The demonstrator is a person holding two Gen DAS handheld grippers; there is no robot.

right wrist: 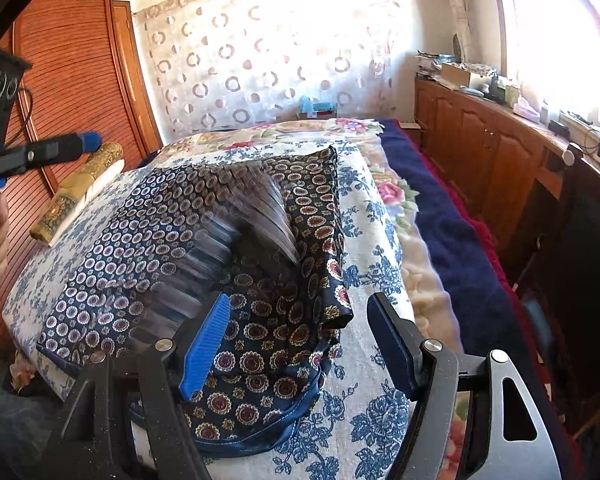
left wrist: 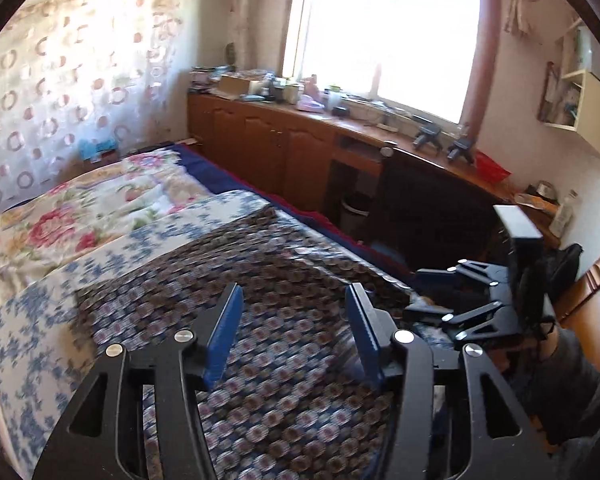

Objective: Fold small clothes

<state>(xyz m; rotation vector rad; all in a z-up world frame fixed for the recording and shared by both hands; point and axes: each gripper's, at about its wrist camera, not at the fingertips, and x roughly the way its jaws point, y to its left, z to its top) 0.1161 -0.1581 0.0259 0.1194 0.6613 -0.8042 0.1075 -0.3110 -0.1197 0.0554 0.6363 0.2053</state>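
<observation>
Lying half-folded on the bed (right wrist: pixel 380 432), the patterned garment (right wrist: pixel 260 344) is settling flat while left gripper (left wrist: pixel 294 334) and right gripper (right wrist: pixel 300 344) are hovering, jaws apart, empty, presumably releasing for the next fold.

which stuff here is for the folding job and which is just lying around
For the job: patterned cloth, left tongs, right tongs.

Lying about: gold roll, bin, red bag, clutter on the counter.
</observation>
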